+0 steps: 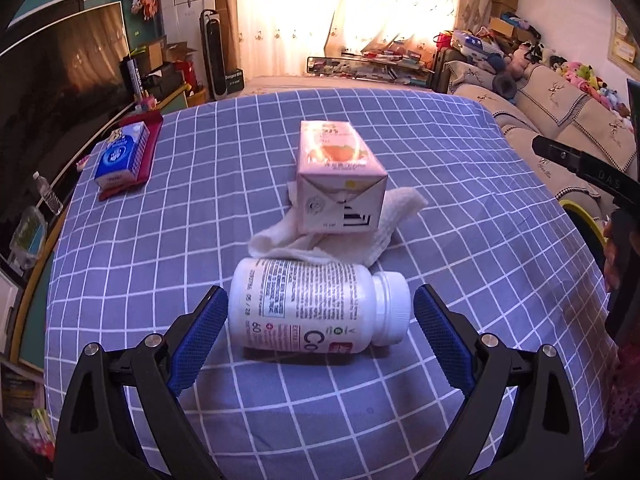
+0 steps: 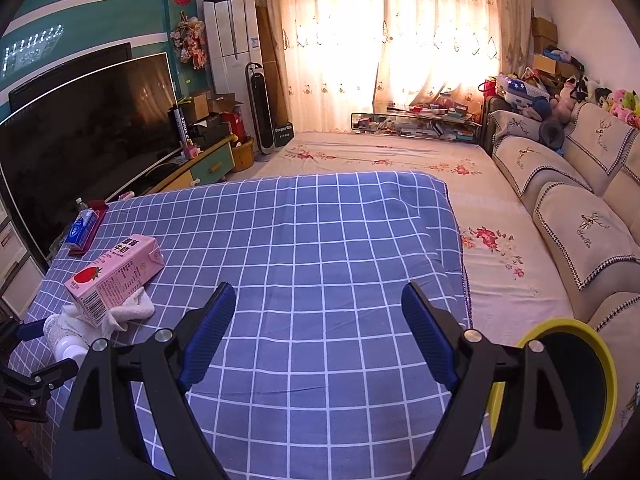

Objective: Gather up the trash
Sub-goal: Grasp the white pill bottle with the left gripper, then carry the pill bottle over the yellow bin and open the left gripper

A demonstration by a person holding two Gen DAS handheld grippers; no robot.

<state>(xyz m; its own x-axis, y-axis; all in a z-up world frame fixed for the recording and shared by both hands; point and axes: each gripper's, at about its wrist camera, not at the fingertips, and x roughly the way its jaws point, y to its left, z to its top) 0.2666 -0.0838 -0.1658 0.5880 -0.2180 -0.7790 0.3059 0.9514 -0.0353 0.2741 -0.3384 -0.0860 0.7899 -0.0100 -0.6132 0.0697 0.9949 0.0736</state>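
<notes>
A white pill bottle lies on its side on the blue checked cloth, its cap to the right. My left gripper is open, its blue pads flanking the bottle without pressing on it. Behind the bottle a crumpled white tissue lies under a pink milk carton on its side. My right gripper is open over bare cloth with nothing between its fingers. The right wrist view has the carton, tissue and bottle at its lower left.
A blue tissue box rests on a red tray at the table's far left. A yellow-rimmed bin stands off the table's right side. A TV stands to the left, a sofa to the right.
</notes>
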